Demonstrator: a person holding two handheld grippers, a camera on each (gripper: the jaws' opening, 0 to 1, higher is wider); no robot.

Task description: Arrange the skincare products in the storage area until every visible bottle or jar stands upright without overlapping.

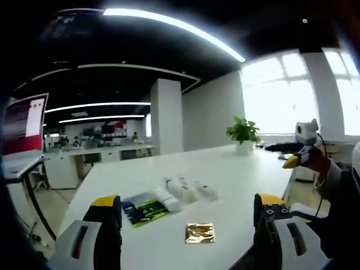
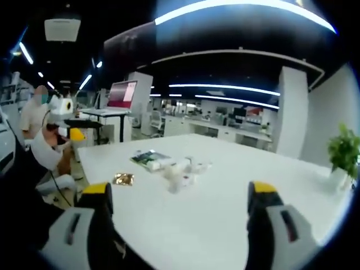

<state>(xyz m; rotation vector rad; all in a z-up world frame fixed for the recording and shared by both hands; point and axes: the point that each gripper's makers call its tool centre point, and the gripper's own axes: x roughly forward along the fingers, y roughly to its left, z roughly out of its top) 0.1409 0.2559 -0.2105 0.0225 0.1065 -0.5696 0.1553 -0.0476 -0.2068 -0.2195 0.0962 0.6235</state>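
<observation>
Several small white skincare bottles [image 1: 181, 190] lie in a loose cluster mid-table, with another white bottle [image 1: 207, 191] just to their right. In the right gripper view the same white bottles [image 2: 183, 171] appear to rest on their sides. A green packet [image 1: 145, 208] [image 2: 147, 158] touches the cluster, and a gold sachet [image 1: 200, 232] [image 2: 122, 179] lies flat apart from it. My left gripper [image 1: 187, 200] is open, short of the items, with nothing between its jaws. My right gripper [image 2: 180, 191] is open and also well back from them. It also shows in the left gripper view as the right gripper [image 1: 306, 152], raised at the table's right side.
The white table [image 1: 236, 169] is long, with a potted plant [image 1: 243, 132] [image 2: 343, 152] at one end. A monitor on a stand [image 1: 25, 124] [image 2: 124, 93] is beside the table. A person [image 2: 39, 140] holds the left gripper [image 2: 62, 121] off the table's edge.
</observation>
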